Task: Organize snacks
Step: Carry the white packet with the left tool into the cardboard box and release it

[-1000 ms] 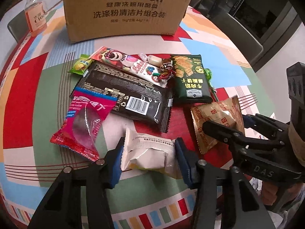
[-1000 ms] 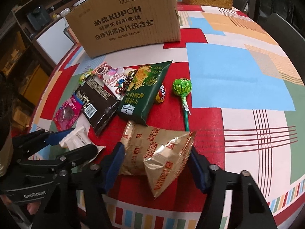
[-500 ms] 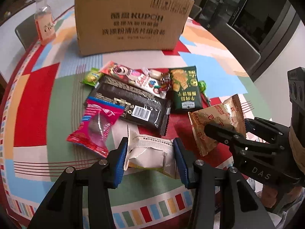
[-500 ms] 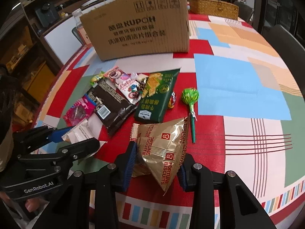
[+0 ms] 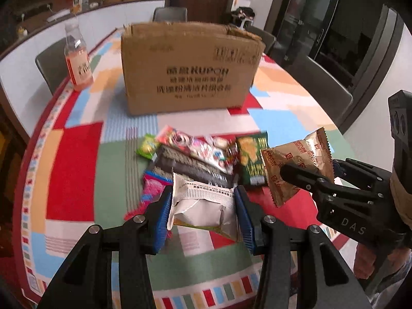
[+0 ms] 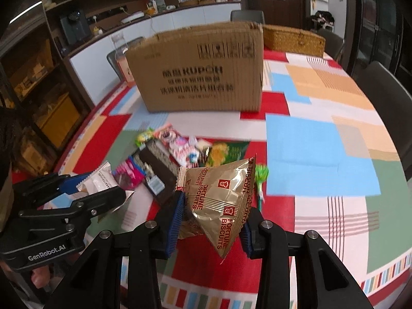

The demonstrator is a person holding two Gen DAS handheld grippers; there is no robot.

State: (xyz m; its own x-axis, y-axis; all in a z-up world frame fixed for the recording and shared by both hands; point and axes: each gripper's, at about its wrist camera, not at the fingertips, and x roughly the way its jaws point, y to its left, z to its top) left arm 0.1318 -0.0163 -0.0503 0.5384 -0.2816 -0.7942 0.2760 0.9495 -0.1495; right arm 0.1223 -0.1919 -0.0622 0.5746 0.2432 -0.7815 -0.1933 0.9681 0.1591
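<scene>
Both claws loaded. Our left claw point(image 5: 202, 217) is clamped on the white snack pack point(image 5: 203, 206), blue pads pressing its two sides; our right claw point(image 6: 211, 222) is pinching the gold biscuit bag point(image 6: 219, 198) low down, so most of the bag stands up above the pads. Both packs are off the bench point(image 6: 322, 154), in the air over the near edge.

The rest of the snack pile point(image 5: 203, 157) lies between us and the cardboard box point(image 5: 190, 69), which stands upright at the far side. The box looks open at the top, though we can't see inside from here.

For the carry, as we judge it:
- clear the front wall of the box before moving in, rim is high
- keep the two claws apart, they're close side by side
- go easy on squeeze, biscuits crush
- gold bag is held near one end, so it may swing; move it steadily
- release only once each pack is over the opening
</scene>
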